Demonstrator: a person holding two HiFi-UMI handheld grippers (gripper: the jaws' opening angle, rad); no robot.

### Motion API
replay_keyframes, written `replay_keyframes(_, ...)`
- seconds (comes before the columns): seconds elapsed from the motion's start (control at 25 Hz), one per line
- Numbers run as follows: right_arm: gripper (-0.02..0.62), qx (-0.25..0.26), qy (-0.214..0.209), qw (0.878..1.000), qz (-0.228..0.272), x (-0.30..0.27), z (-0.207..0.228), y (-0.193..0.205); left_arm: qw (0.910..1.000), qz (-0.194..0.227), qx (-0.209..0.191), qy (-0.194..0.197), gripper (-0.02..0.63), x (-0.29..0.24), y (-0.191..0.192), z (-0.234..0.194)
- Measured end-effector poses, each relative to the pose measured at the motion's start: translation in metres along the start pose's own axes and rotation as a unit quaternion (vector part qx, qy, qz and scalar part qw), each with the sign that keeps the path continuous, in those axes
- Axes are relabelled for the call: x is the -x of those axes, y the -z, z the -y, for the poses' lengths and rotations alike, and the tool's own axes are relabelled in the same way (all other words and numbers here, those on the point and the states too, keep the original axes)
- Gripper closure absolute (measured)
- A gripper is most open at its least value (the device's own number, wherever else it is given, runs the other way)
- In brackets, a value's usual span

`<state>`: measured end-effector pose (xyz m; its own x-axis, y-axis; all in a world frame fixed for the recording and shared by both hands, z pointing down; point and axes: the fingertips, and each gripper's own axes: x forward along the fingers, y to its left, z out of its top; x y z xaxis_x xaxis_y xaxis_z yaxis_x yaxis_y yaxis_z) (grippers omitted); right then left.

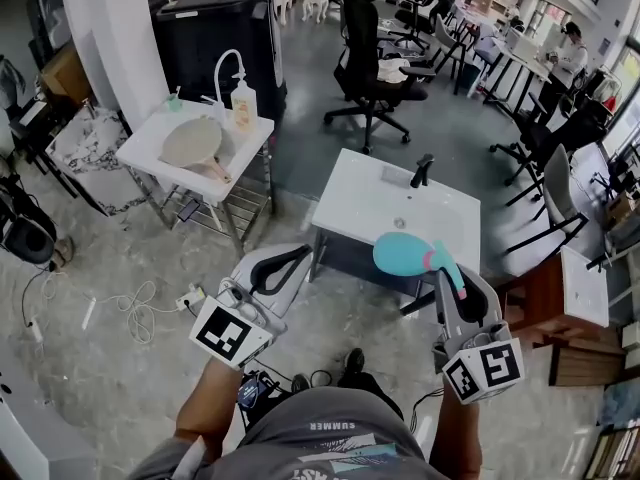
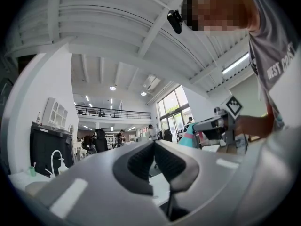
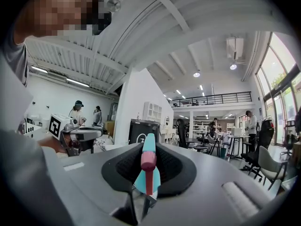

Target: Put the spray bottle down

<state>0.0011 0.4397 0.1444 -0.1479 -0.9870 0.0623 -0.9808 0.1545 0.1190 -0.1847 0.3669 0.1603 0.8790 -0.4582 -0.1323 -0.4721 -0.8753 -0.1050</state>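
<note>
A grey shirt (image 1: pixel 330 446) fills the bottom edge, the person's arms cut off there. Above it, the right gripper (image 3: pixel 148 160) is clamped on the bottle (image 1: pixel 404 254), held in the air over the near edge of a white sink (image 1: pixel 380 203). From that gripper's own view, only the bottle's pink and teal head shows. The left gripper (image 2: pixel 154 147) has its jaws together with nothing between them.
</note>
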Motion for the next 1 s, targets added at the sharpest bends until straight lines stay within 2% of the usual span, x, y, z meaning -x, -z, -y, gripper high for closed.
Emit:
replay_keyframes(0.52, 0.529, -0.012, -0.012, 1.0, 0.016, -0.039, 0.03, 0.001, 0.9994, -0.02, -0.003, -0.03, 0.604, -0.012, 0.008, -0.019)
replay_keyframes(0.72, 0.529, -0.018, -0.023, 0.999, 0.017, -0.053, 0.05, 0.007, 0.9988, -0.028, -0.015, -0.038, 0.604, -0.032, 0.016, -0.02)
replay_keyframes(1.0, 0.529, -0.027, -0.041, 0.999, 0.011, -0.078, 0.086, 0.015, 0.9977, -0.045, -0.005, -0.05, 0.604, -0.07, 0.024, -0.021)
